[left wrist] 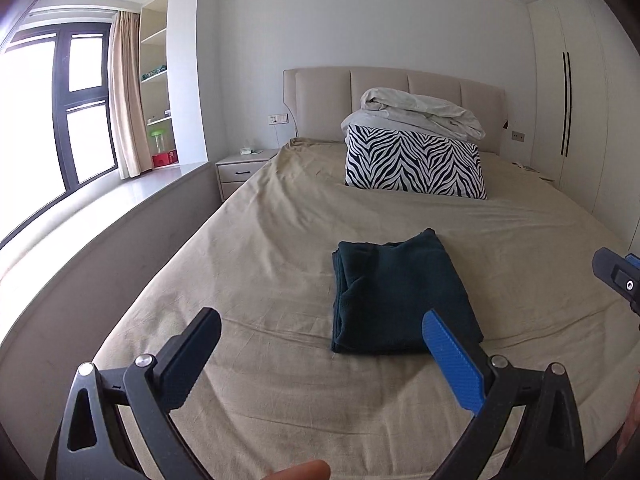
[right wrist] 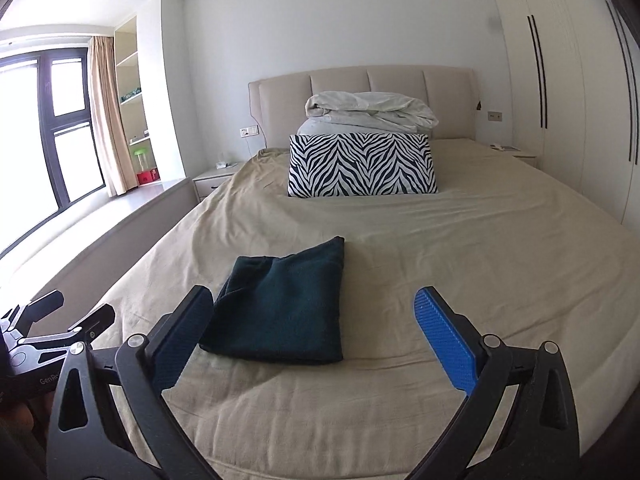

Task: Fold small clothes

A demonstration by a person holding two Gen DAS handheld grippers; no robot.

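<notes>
The left tongs (left wrist: pixel 320 334) stand spread wide with nothing between them, raised over the near part of the bed (left wrist: pixel 248 264); the right tongs (right wrist: pixel 314 308) are likewise wide apart and empty, just to the right of the left pair. In each view one blue-padded finger and one dark finger frame bare sheet — no pad touches cloth.

Just ahead of both lies the dark teal garment (right wrist: pixel 284 304), folded into a compact, roughly square packet on the beige sheet, its layered edges stacked along the left side. The fold looks finished, so the risks from here are mostly of undoing it. If either pair dips back toward the packet, a spread finger could catch the top layer and drag it open — the fabric looks soft and fuzzy, likely to cling to a ribbed pad. The sheet itself is wrinkled and loose; pressing or tugging on it near the packet could shift or tilt the stack.

Farther up the bed a zebra-print pillow (right wrist: pixel 362 166) leans before a bundled white duvet (right wrist: pixel 372 114), well apart from the work.
</notes>
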